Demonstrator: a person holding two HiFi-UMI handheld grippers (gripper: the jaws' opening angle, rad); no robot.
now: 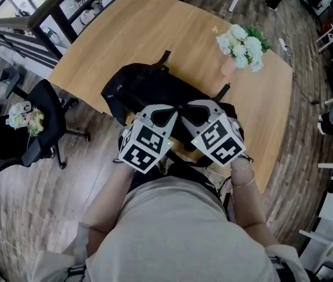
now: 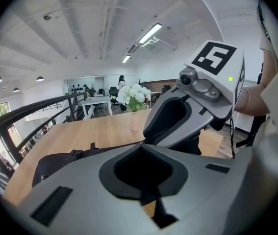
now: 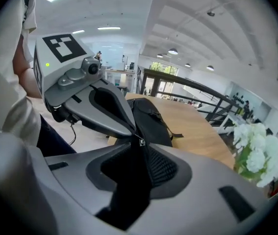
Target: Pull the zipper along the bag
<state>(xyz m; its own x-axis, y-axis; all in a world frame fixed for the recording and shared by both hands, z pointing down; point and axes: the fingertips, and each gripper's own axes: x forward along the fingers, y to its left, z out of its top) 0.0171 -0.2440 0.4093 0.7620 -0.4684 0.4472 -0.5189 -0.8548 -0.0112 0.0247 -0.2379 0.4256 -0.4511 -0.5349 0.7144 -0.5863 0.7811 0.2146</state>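
The black bag [image 1: 145, 87] lies on the wooden table [image 1: 125, 34], close to the edge where the person stands. It is long. Its long way runs from that near edge out across the table, away from the person and a bit to their left. The white flowers [image 1: 242, 46] stand well apart from it, off to the right.

Both tongs meet at the near end of the bag, tip to tip. The left gripper [image 2: 141, 142] has its jaws together, and I think it is pinching the bag's cloth to hold it in place. I cannot see the pinch itself very well. The right gripper [image 3: 138, 148] has its jaws closed on a fold of the black cloth. The zipper teeth [image 3: 151, 168] run right through that fold, and the little silver zipper pull [image 3: 140, 142] sits just at the tips. The tip of the left gripper touches the same spot from the other side.

So the right gripper is the one on the pull. Almost all of the bag stretches out past both tips, away from the person. I think the pull has to travel that way, along the long line of the bag, while the left gripper stays and keeps the near end from sliding after it.
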